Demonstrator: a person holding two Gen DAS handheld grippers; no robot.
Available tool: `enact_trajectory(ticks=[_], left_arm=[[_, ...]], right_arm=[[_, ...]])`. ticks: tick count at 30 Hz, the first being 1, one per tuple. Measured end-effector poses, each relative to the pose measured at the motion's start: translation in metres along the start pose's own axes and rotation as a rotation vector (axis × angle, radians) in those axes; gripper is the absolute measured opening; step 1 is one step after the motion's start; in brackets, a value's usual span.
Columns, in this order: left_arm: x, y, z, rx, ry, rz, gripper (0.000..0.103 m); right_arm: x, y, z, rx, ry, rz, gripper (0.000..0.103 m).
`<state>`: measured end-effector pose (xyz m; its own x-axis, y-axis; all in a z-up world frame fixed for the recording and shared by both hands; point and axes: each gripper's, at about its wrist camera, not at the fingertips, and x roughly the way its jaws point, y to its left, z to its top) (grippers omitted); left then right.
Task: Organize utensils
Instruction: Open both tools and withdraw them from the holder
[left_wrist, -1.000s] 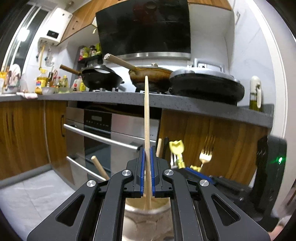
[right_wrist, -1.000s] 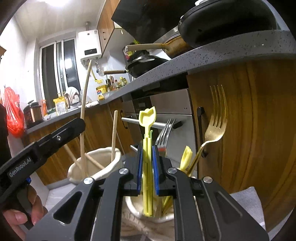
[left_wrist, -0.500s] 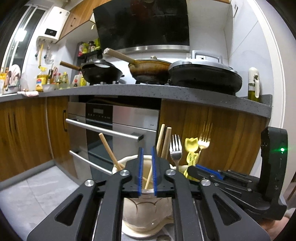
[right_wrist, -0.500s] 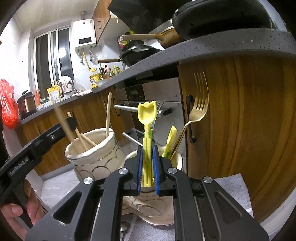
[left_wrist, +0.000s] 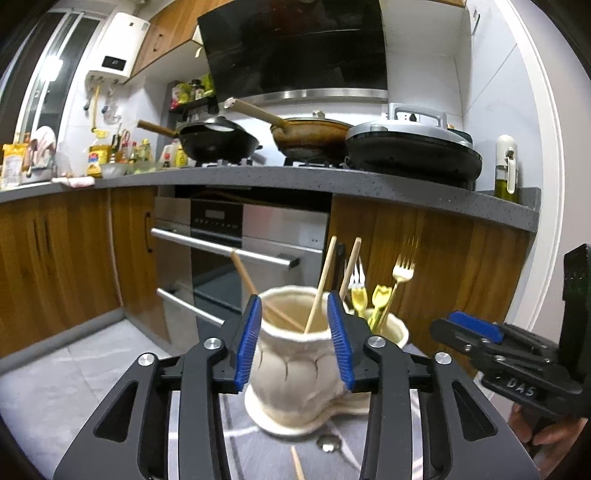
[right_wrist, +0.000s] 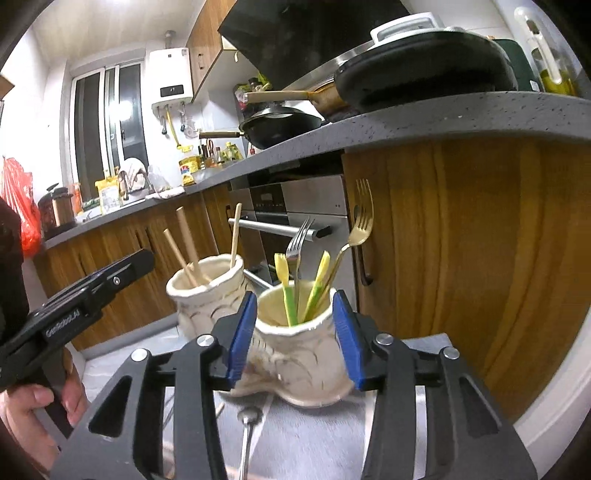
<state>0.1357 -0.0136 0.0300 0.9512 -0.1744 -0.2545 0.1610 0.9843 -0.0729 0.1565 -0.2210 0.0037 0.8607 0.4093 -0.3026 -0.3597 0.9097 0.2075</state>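
Kitchen seen from the left wrist view. The left tongs (left_wrist: 295, 339) fill the foreground with their blue pads (left_wrist: 248, 341) standing apart; they have just been opening, and nothing is clamped between them. Framed in the gap, beyond the pads, a cream vase (left_wrist: 295, 365) stands on a grey cloth (left_wrist: 66, 384) covering the table. Wooden sticks (left_wrist: 320, 284) lean inside the vase. Just behind it to the right stands a second vase (left_wrist: 395, 330), holding a gold fork (left_wrist: 400, 273), a silver fork (left_wrist: 356, 277) and yellow utensils (left_wrist: 380, 297). At far right the right tongs (left_wrist: 476, 330) show side-on, gripped by a hand (left_wrist: 550, 432). Behind are an oven (left_wrist: 236, 254), wood cabinets and a counter with pans (left_wrist: 218, 142).

Right wrist view. The right tongs (right_wrist: 297, 332) also stand apart, having just been opening, with nothing clamped. Seen through the gap beyond the pads is the second vase (right_wrist: 306, 354), with yellow utensils (right_wrist: 286, 284), silver fork (right_wrist: 299, 240) and gold fork (right_wrist: 360, 225) standing in it. The stick vase (right_wrist: 210, 291) sits just left, touching or nearly touching it. A spoon (right_wrist: 248, 424) lies on the cloth (right_wrist: 314, 435) in front. At left, the left tongs (right_wrist: 144, 258) are held by a hand (right_wrist: 33, 410).
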Motion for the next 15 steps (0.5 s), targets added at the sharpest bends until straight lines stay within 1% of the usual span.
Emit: enact_trajectory(ticks=[2, 4, 5, 7, 9, 10, 12, 15], left_arm=[[-0.007, 0.002, -0.005, -0.009, 0.015, 0.014, 0.05], [-0.016, 0.006, -0.011, -0.016, 0.029, 0.03, 0.064], [-0.02, 0.007, -0.015, -0.019, 0.039, 0.037, 0.067], [-0.026, 0.011, -0.021, -0.024, 0.064, 0.047, 0.077], [-0.032, 0.015, -0.028, -0.03, 0.085, 0.057, 0.083], [-0.036, 0.018, -0.032, -0.038, 0.098, 0.068, 0.086], [-0.041, 0.023, -0.038, -0.057, 0.12, 0.072, 0.09], [-0.048, 0.028, -0.047, -0.078, 0.146, 0.074, 0.09]], right_arm=[[-0.007, 0.001, -0.005, -0.004, 0.023, 0.001, 0.062], [-0.014, 0.0, -0.01, -0.004, 0.044, -0.004, 0.067], [-0.016, 0.0, -0.013, -0.004, 0.057, -0.009, 0.072], [-0.02, -0.001, -0.02, -0.007, 0.078, -0.016, 0.079], [-0.024, 0.0, -0.028, -0.016, 0.102, -0.025, 0.081], [-0.025, 0.001, -0.031, -0.02, 0.11, -0.028, 0.083], [-0.026, 0.003, -0.038, -0.034, 0.134, -0.037, 0.086], [-0.028, 0.007, -0.048, -0.051, 0.164, -0.051, 0.089]])
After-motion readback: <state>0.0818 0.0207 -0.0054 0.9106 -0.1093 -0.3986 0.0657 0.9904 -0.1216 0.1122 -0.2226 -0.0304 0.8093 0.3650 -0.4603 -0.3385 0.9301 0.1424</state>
